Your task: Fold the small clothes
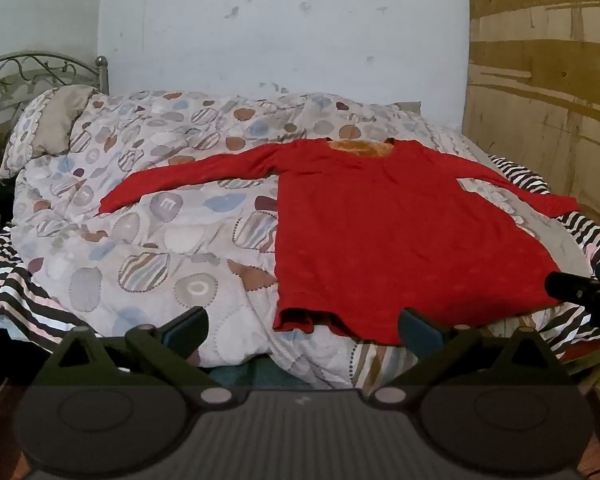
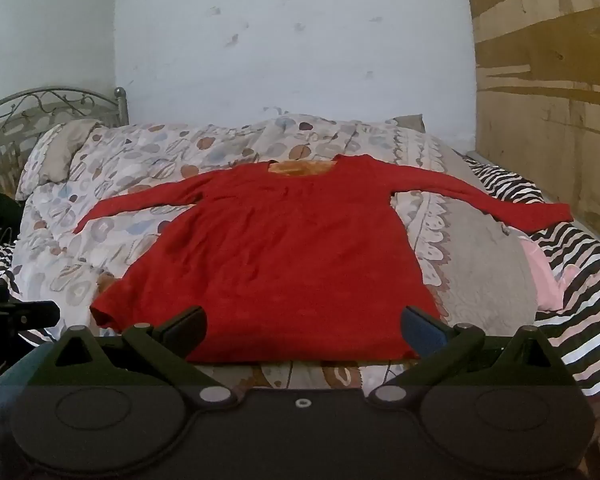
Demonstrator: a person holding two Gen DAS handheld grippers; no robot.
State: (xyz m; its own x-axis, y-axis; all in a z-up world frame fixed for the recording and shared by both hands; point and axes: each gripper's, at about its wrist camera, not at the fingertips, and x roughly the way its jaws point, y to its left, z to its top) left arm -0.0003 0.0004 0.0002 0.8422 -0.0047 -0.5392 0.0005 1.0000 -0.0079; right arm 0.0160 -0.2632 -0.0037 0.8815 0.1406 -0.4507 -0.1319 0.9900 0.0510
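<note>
A red long-sleeved top (image 1: 380, 232) lies flat on the bed, front up, both sleeves spread out to the sides, neck toward the wall, hem nearest me. It also shows in the right wrist view (image 2: 284, 256). My left gripper (image 1: 302, 330) is open and empty, hovering just short of the hem's left corner. My right gripper (image 2: 304, 330) is open and empty, just in front of the hem's middle. The right gripper's tip shows at the right edge of the left wrist view (image 1: 576, 290).
The top rests on a patterned quilt (image 1: 160, 220) over a black-and-white striped sheet (image 2: 580, 256). A pillow (image 1: 56, 120) and a metal headboard (image 2: 40, 104) are at the far left. A white wall stands behind; a wooden panel (image 2: 548, 120) is at the right. A pink cloth (image 2: 544, 276) lies at the right.
</note>
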